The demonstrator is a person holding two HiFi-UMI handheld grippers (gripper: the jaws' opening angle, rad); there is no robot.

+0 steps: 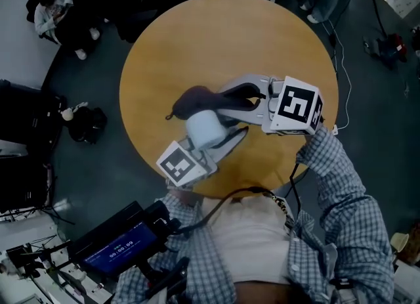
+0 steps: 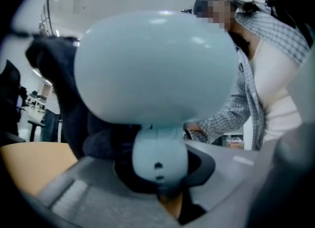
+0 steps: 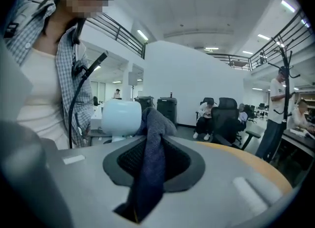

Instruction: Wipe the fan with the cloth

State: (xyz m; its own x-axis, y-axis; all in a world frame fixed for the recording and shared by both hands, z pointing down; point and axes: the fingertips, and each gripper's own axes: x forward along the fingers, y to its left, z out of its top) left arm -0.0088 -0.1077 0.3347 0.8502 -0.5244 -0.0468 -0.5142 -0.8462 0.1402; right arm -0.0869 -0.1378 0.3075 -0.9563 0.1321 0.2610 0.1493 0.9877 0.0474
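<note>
1. Our left tongs (image 2: 158,172) are closed snug on the neck of the small pale-blue plastic fan (image 1: 205,127), with the round wooden tabletop (image 1: 230,33) underneath the fan.
2. Our right tongs (image 3: 147,165) are pinching the dark navy cloth (image 1: 195,99), which is bunched up against the fan's head.

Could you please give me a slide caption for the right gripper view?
Right gripper shut on the dark blue cloth, with the pale blue fan just beyond its jaws.
</note>
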